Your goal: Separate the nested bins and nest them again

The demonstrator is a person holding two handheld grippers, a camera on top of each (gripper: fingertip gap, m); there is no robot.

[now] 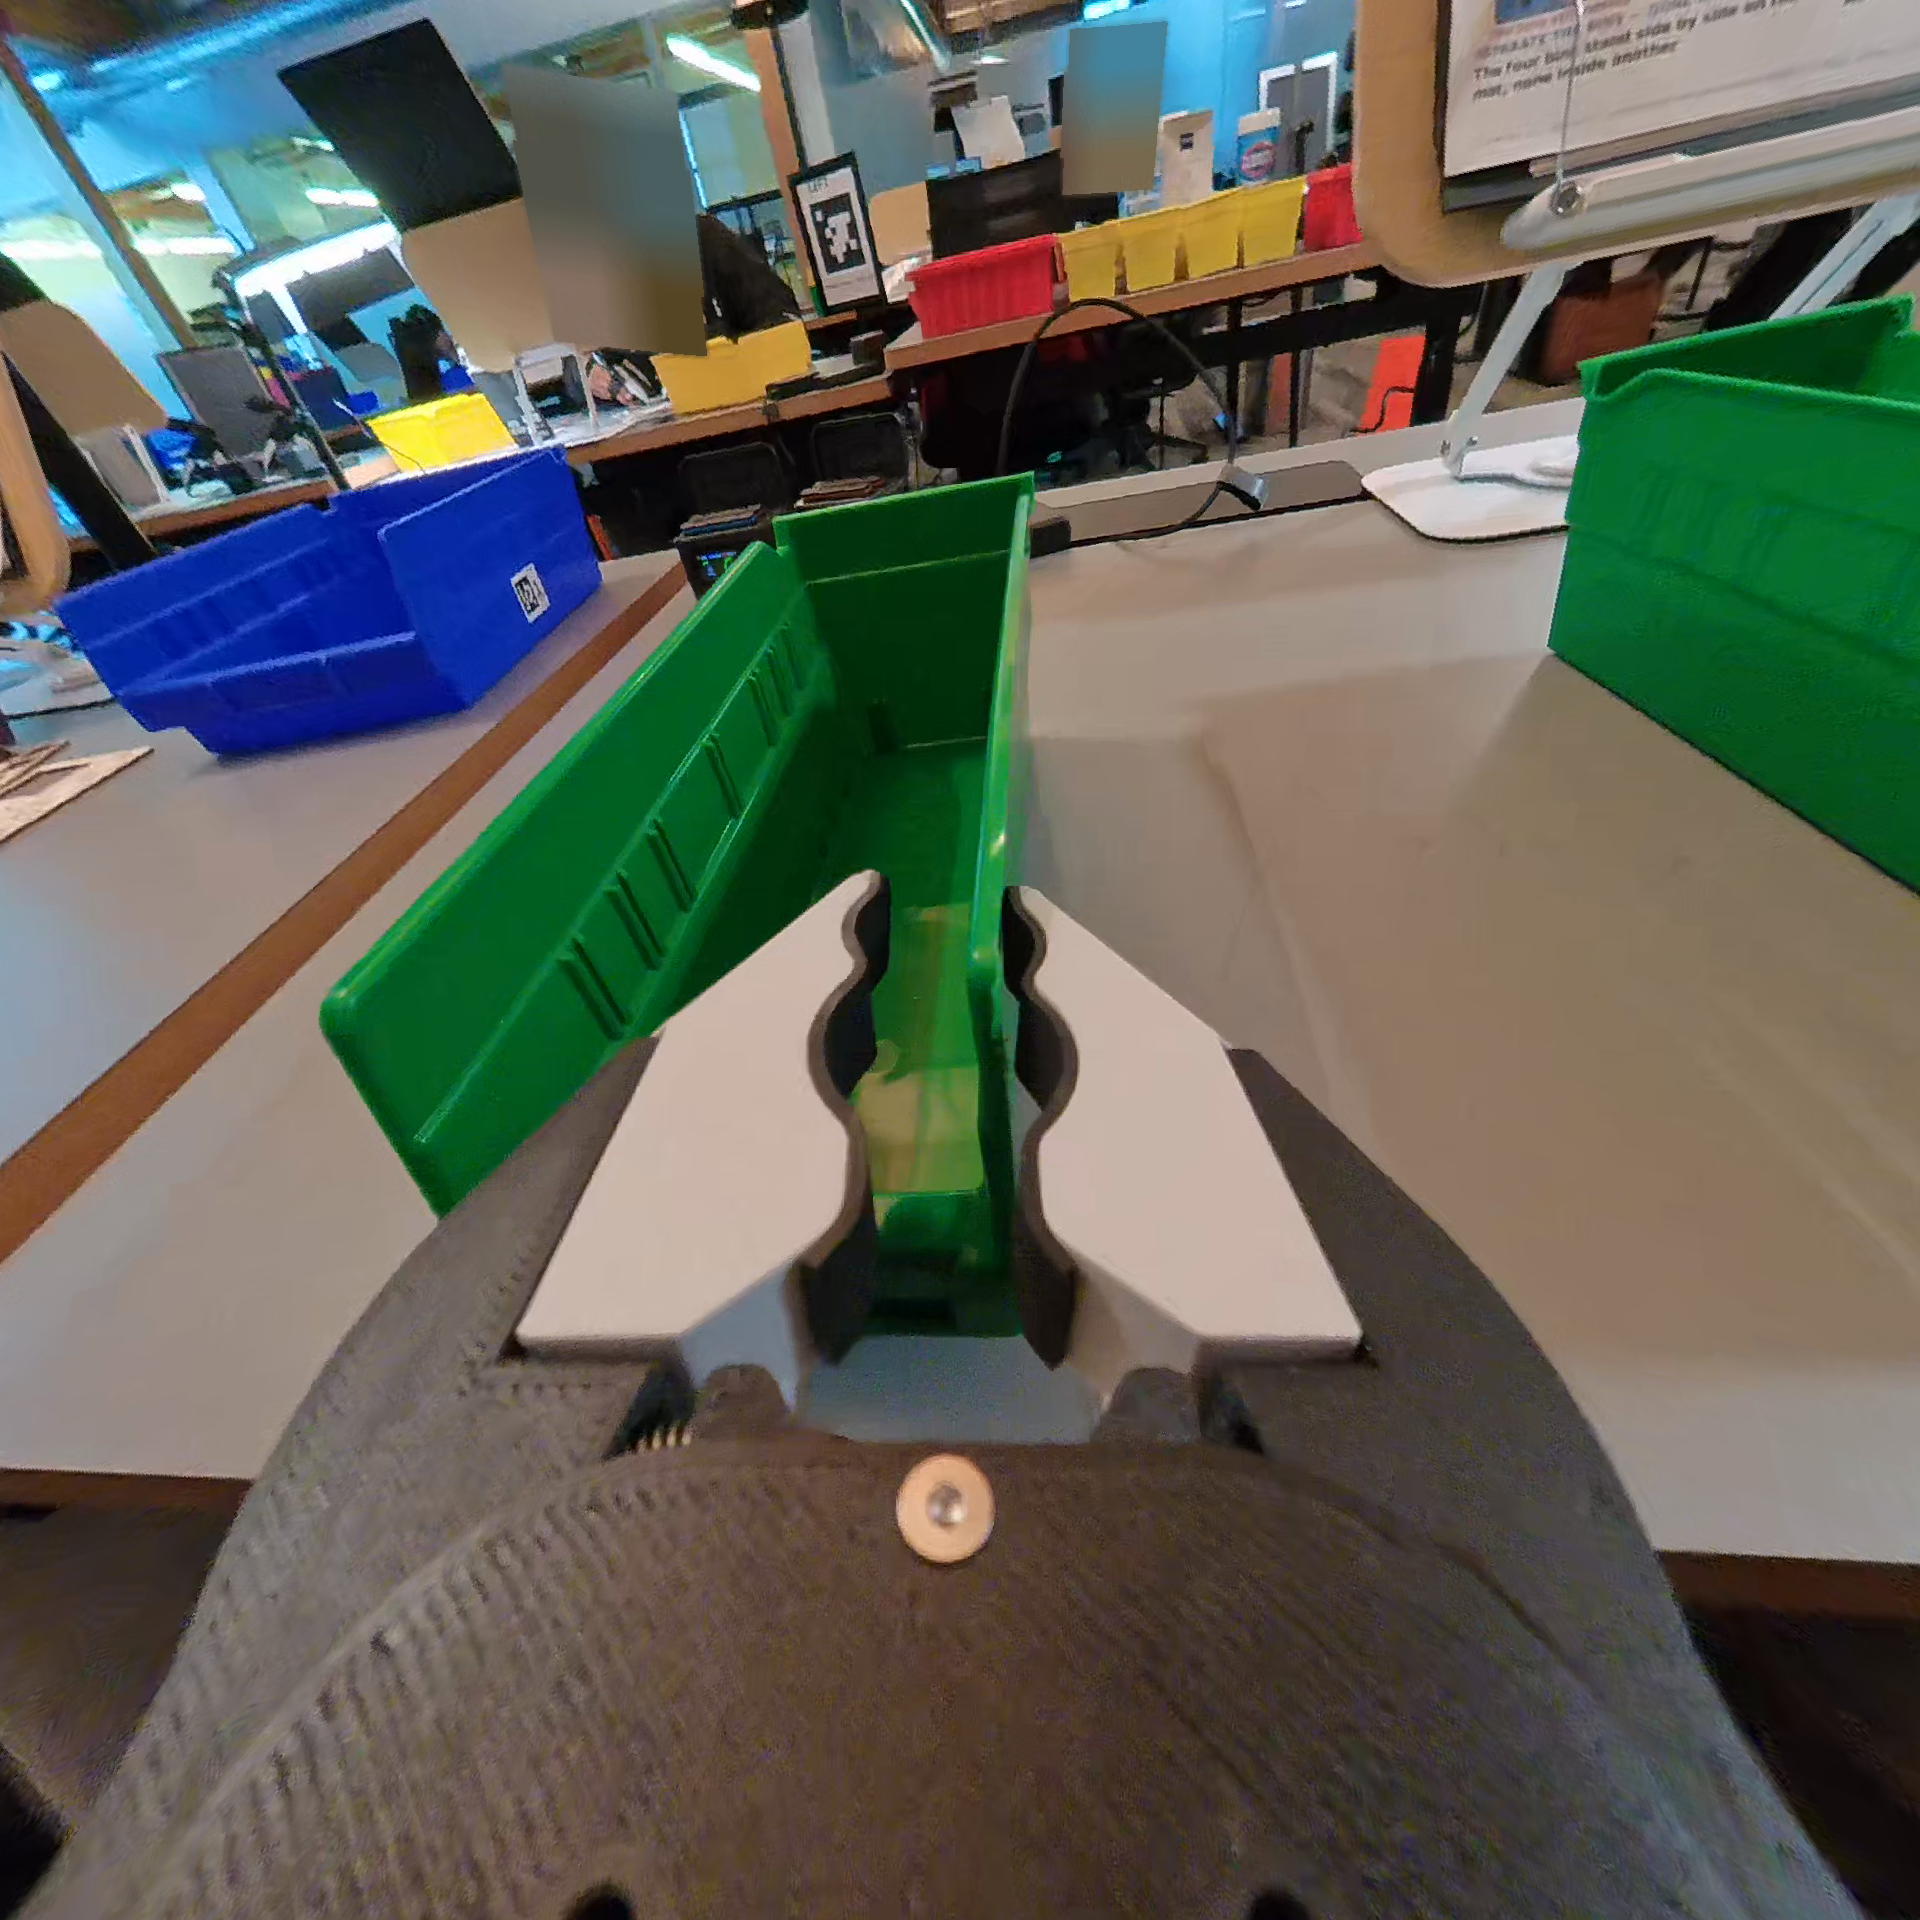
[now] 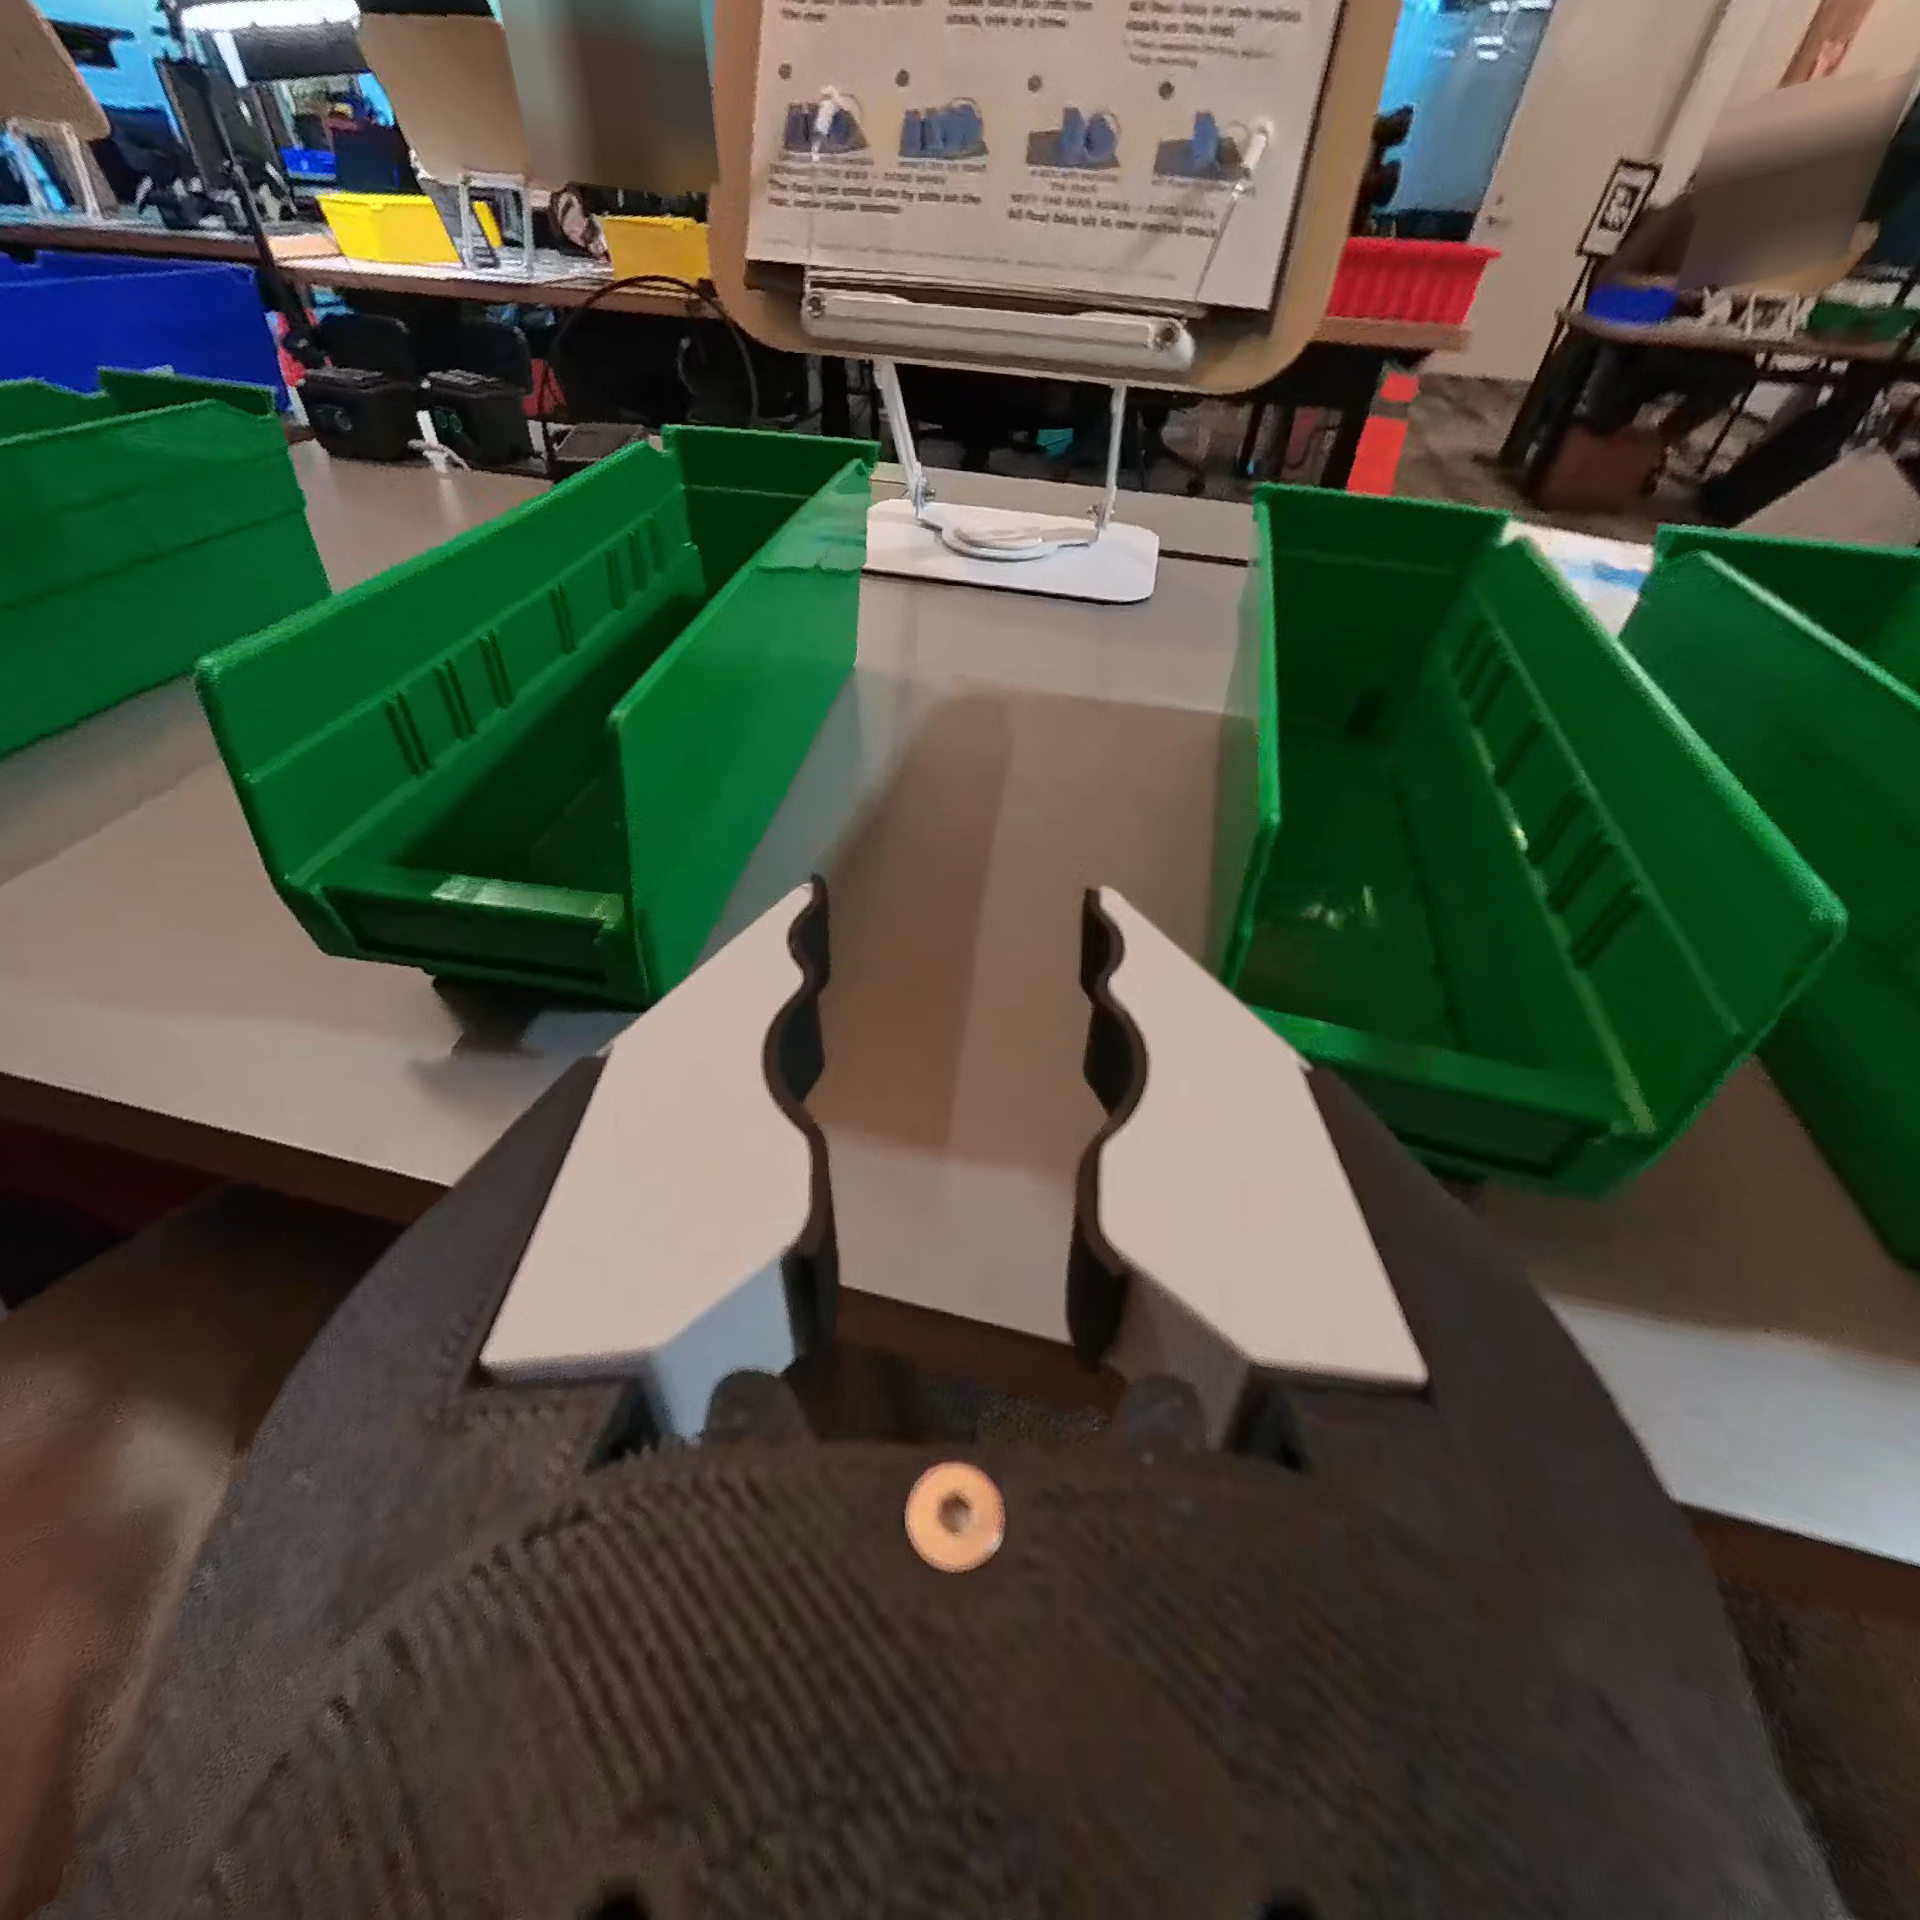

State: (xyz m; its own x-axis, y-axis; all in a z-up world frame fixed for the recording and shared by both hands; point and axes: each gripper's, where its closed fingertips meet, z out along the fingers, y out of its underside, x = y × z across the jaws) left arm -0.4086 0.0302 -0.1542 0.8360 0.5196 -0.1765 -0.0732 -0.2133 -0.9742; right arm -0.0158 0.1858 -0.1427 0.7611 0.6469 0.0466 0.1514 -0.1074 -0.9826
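Several green plastic bins stand apart on the grey table [image 2: 987,707]. In the left wrist view my left gripper [image 1: 945,904] straddles the right side wall of one green bin [image 1: 623,883]. The wall lies against the right finger [image 1: 1122,1091], with a gap to the left finger. Another green bin [image 1: 1745,603] stands to its right. In the right wrist view my right gripper [image 2: 954,899] is open and empty over the bare table, between a green bin on the left [image 2: 468,748] and one on the right [image 2: 1455,831]. More green bins show at the far left [image 2: 135,551] and far right [image 2: 1829,790].
A clipboard stand with an instruction sheet [image 2: 1029,156] rises from a white base [image 2: 1013,545] at the table's back edge. Blue bins [image 1: 312,623] sit on the neighbouring table to the left. A black cable [image 1: 1226,416] lies at the back. The table's front edge is close below both grippers.
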